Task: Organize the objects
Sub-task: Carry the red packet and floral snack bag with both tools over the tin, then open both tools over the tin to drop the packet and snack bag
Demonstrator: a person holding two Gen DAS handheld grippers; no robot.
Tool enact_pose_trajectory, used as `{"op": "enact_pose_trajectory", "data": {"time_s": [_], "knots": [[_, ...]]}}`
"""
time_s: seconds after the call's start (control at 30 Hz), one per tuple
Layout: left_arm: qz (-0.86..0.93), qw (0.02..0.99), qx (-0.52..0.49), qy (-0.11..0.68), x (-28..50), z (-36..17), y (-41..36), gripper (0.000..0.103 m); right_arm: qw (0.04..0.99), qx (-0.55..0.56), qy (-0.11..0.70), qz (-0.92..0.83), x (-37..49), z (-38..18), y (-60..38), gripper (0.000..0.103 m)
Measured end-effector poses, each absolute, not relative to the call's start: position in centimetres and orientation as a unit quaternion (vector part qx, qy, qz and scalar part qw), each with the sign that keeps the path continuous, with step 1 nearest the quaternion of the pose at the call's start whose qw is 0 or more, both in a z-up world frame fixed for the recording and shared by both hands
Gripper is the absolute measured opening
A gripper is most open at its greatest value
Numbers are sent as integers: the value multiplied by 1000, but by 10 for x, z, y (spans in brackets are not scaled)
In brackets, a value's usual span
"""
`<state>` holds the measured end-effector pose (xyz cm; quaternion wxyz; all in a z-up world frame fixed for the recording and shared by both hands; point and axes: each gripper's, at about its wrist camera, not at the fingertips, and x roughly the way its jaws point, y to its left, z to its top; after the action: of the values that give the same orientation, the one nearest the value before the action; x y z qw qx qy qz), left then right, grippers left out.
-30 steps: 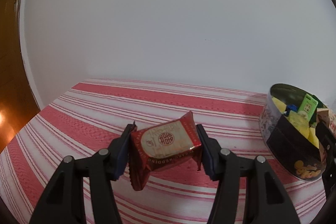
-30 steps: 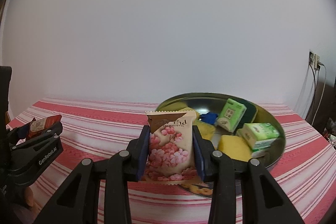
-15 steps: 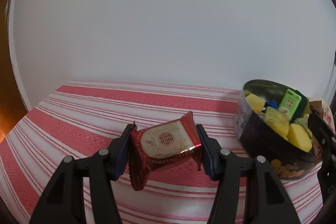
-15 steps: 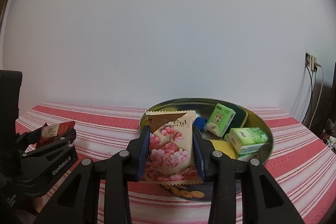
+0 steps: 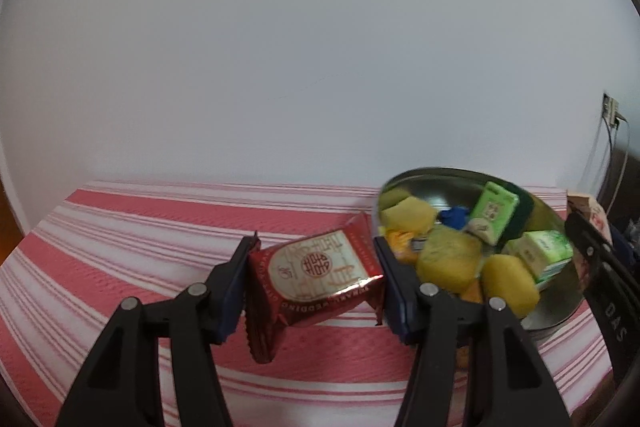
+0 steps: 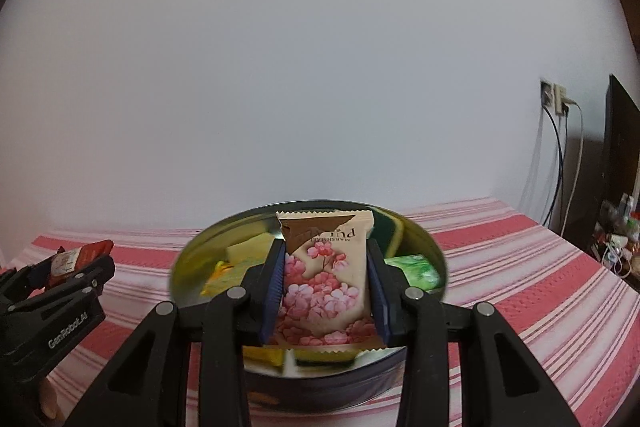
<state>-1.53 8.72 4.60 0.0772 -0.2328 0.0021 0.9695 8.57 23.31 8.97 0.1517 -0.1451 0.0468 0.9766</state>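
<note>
Tin (image 6: 434,255), round, metal, shiny inside with a dark outer wall, sits open on the red-and-white striped tablecloth (image 5: 152,227), right under and just past the right gripper (image 6: 326,291). Right gripper clamped on a beige packet with pink flowers (image 6: 326,283), held upright above the tin's opening, pads pressing both sides. Inside the tin, seen from the left wrist: yellow sponges (image 5: 506,285), green-and-white tissue packs (image 5: 494,211), a blue wrapped piece (image 5: 454,217), an orange wrapper (image 5: 400,241) at the near wall. All piled loosely, touching each other. Left gripper (image 5: 316,279) clamped on a red foil packet (image 5: 316,273) with a cream label, tilted, held over the cloth; tin is just to the right of its right finger. From the right wrist, the left gripper shows at far left, beside the tin, not over it. White wall (image 6: 280,67) behind; cables (image 6: 560,163) hang from a socket to the right.
</note>
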Motion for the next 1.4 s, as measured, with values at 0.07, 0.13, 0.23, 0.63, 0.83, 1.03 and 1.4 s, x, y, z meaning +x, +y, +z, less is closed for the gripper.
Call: {"op": "enact_pose_trajectory", "data": {"time_s": [0.07, 0.13, 0.23, 0.63, 0.83, 1.03, 1.4], "knots": [[968, 89, -234, 0, -18, 48, 97, 58, 157, -148, 57, 975, 84, 89, 244, 41], [967, 102, -235, -4, -20, 51, 104, 58, 163, -149, 62, 973, 83, 91, 253, 41], [964, 119, -238, -8, -24, 53, 116, 58, 168, -147, 70, 972, 80, 93, 269, 41], [952, 154, -266, 6, -43, 50, 172, 58, 156, -168, 72, 971, 47, 84, 312, 41], [944, 159, -287, 26, -53, 43, 193, 57, 152, -184, 61, 969, 29, 79, 320, 41], [942, 147, -299, 51, -63, 40, 205, 57, 136, -202, 63, 968, 12, 77, 321, 41], [939, 125, -316, 46, -70, 38, 202, 101, 91, -206, 100, 969, 14, 74, 324, 80]]}}
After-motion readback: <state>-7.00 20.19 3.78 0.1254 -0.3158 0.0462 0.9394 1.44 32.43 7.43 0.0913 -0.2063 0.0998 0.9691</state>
